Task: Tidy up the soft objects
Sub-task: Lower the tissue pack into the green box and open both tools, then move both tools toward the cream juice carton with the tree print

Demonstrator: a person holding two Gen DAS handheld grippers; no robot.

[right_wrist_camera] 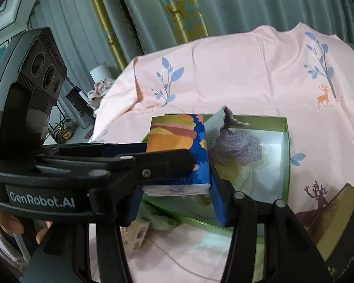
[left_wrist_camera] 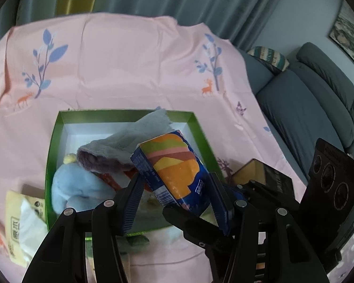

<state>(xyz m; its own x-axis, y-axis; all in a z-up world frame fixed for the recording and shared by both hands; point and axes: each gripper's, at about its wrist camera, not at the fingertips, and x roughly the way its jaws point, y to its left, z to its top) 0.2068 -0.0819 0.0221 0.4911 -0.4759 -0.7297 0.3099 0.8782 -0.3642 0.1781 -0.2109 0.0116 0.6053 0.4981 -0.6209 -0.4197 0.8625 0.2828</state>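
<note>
A blue tissue pack with a burger print (left_wrist_camera: 174, 167) (right_wrist_camera: 177, 146) is held over the green box (left_wrist_camera: 59, 127) (right_wrist_camera: 286, 155). My left gripper (left_wrist_camera: 177, 202) and my right gripper (right_wrist_camera: 174, 200) are both shut on it, and the two grippers cross. The box holds a light blue plush (left_wrist_camera: 75, 186), a grey and purple cloth (left_wrist_camera: 120, 148) (right_wrist_camera: 236, 146) and a red item (left_wrist_camera: 111, 181). A yellowish soft item (right_wrist_camera: 238, 172) lies under the cloth in the right wrist view.
The pink printed tablecloth (left_wrist_camera: 129, 66) (right_wrist_camera: 236, 70) covers the table. A cream tissue packet (left_wrist_camera: 21, 219) lies left of the box. A black and gold box (left_wrist_camera: 259, 172) (right_wrist_camera: 342, 224) stands at the right. A green cloth (right_wrist_camera: 158, 217) lies in front of the box. A grey sofa (left_wrist_camera: 306, 106) is beyond.
</note>
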